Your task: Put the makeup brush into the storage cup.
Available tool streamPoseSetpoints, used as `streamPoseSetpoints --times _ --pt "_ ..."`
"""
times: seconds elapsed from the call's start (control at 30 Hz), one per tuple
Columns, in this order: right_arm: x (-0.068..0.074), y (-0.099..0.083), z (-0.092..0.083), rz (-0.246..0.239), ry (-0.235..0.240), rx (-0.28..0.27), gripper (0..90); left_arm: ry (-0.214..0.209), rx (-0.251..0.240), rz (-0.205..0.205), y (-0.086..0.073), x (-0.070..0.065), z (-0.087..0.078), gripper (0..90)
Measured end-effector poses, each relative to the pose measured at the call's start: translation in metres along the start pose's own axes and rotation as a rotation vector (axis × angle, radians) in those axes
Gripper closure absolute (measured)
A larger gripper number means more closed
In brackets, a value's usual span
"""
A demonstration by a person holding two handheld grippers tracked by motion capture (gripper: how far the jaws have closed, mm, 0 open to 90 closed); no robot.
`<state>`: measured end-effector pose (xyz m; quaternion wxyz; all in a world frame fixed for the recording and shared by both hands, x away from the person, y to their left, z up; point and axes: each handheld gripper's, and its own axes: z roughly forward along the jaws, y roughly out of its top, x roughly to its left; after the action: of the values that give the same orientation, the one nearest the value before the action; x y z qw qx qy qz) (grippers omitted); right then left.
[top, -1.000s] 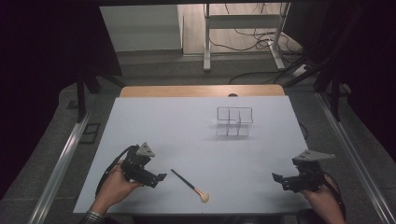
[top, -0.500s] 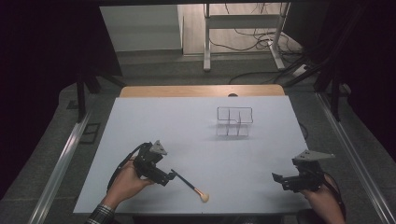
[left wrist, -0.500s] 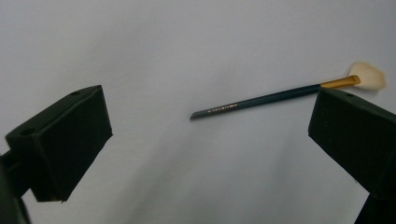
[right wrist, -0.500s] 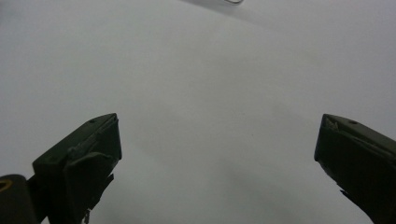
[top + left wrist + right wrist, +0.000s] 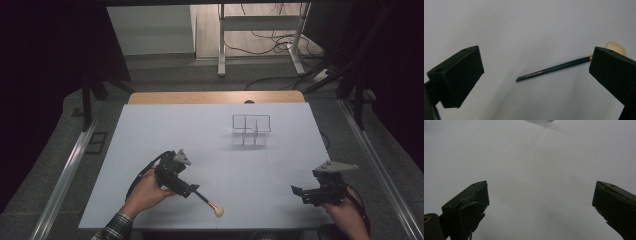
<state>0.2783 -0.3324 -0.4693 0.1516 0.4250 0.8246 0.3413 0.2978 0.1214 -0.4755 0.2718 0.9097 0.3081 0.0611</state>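
Observation:
A makeup brush [image 5: 209, 203] with a dark slim handle and a pale tuft lies on the white table [image 5: 150, 130] near its front edge. In the left gripper view the brush [image 5: 554, 68] lies flat between and beyond the two black jaws, untouched. My left gripper [image 5: 194, 191] is open and hovers right at the handle's near end. My right gripper [image 5: 299, 192] sits open at the front right, with bare table between its jaws. A clear divided organizer [image 5: 251, 130] stands at the middle right of the table.
A wooden strip [image 5: 215, 97] runs along the table's far edge. Metal rails [image 5: 65, 170] flank both sides. Behind the table stand desk legs [image 5: 222, 45] and loose cables on the floor.
My left gripper has moved right and toward the brush, now reaching its handle end. The right gripper has stayed put.

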Motion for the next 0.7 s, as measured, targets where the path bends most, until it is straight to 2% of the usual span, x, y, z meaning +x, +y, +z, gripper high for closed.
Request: streamPoseSetpoints --times 0.37,0.7 --pt "0.000 0.000 0.000 0.000 0.002 0.003 0.7 -0.019 0.026 0.051 0.020 -0.007 0.014 0.0" --pt "0.000 0.000 0.001 -0.002 0.005 0.007 0.7 -0.044 0.058 0.078 0.014 -0.009 0.025 0.0"
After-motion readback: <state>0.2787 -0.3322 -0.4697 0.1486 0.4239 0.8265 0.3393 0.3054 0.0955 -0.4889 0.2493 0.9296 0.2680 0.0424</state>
